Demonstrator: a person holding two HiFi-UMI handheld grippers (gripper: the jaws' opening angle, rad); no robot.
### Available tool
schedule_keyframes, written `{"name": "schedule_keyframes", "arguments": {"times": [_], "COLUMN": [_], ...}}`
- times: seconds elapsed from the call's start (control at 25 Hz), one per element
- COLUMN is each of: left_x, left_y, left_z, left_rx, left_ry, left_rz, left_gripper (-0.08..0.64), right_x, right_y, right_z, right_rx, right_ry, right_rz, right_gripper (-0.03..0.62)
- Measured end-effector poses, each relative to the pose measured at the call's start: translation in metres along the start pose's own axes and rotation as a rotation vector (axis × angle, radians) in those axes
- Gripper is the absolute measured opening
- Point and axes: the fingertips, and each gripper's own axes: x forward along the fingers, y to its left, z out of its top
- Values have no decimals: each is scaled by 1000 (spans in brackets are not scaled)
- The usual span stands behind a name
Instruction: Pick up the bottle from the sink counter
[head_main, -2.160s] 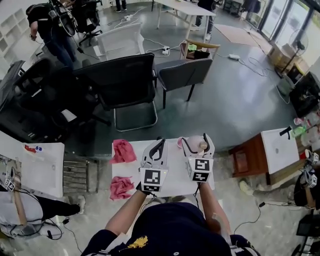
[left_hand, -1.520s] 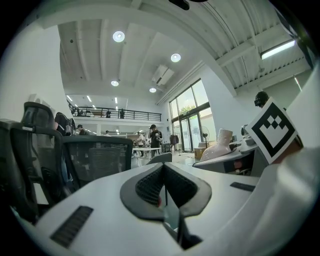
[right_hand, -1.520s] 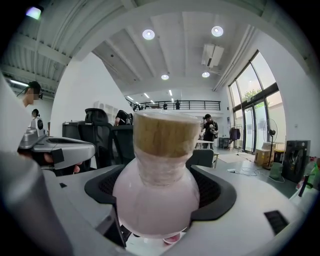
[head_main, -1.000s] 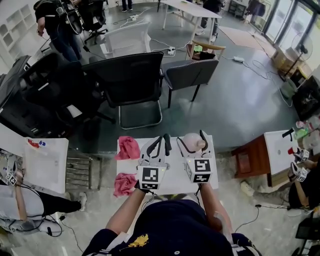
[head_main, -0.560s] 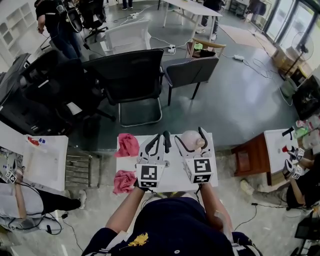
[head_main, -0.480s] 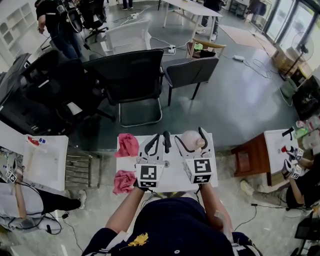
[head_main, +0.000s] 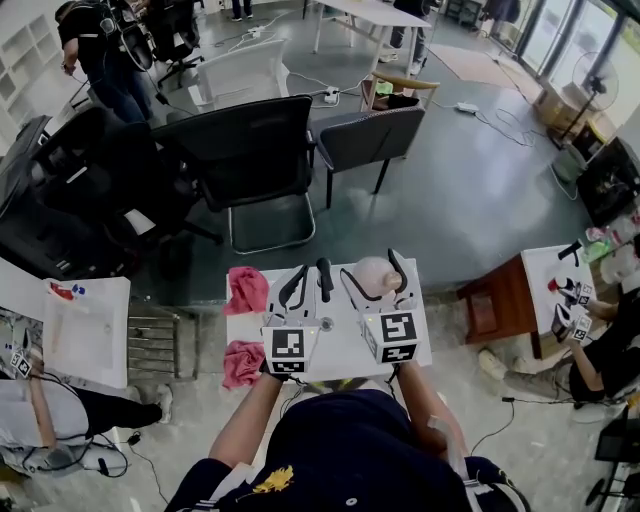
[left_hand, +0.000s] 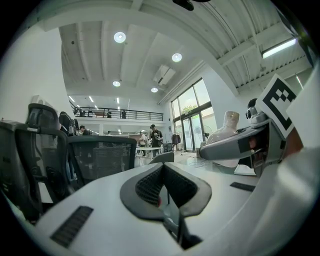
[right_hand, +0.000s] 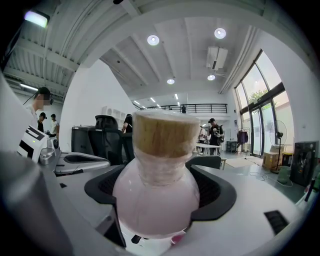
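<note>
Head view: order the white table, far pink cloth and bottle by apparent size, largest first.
White table.
Then far pink cloth and bottle: they look alike, and the held bottle may be nearer the camera.

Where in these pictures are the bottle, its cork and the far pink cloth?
bottle (right_hand: 155, 200), right gripper view, its round pink belly.
cork (right_hand: 162, 132), right gripper view, its side.
far pink cloth (head_main: 246, 290), head view, its middle.
</note>
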Motion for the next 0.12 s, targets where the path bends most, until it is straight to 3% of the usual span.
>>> {"name": "schedule_keyframes", "arguments": {"times": [0.12], "left_x": [-2], "left_y": [12], "left_z": [0], "left_rx": [11], "left_ry": [0], "left_rz": [40], "left_gripper": [18], "right_x": [10], "right_y": [8], "right_z": [3], "right_rx": [-5], "right_ry": [-13], "right_rz": [41], "right_gripper": [431]}}
